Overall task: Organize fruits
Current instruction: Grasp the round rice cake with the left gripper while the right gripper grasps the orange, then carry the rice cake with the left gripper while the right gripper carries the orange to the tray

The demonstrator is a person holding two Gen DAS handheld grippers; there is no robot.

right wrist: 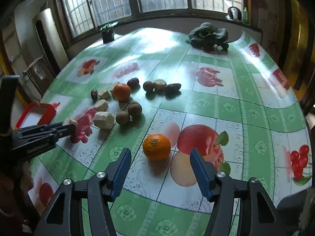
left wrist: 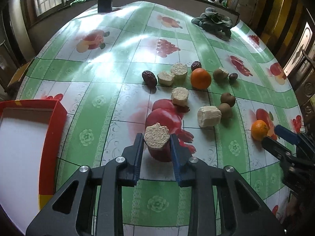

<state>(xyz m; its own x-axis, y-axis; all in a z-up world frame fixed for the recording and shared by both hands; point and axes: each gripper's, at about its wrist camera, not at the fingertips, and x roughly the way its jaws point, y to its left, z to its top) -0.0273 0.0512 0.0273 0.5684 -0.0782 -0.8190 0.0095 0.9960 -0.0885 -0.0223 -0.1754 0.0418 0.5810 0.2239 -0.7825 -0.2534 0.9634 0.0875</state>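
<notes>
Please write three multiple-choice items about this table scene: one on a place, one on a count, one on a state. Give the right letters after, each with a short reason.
1. Where does the red cardboard tray lie in the left wrist view?
A. At the left edge
B. Beside the dark leafy vegetable
C. Under the right gripper

2. How many round orange fruits are on the fruit-printed green tablecloth?
A. One
B. Two
C. Four

3. What is the left gripper doing?
A. Standing open over bare cloth
B. Clamping an orange
C. Clamping a pale, crumbly cut chunk

Answers:
1. A, the tray sits at the left, far from the vegetable.
2. B, one orange lies among the chunks and another orange lies before the right gripper.
3. C, both pads press the chunk.
</notes>
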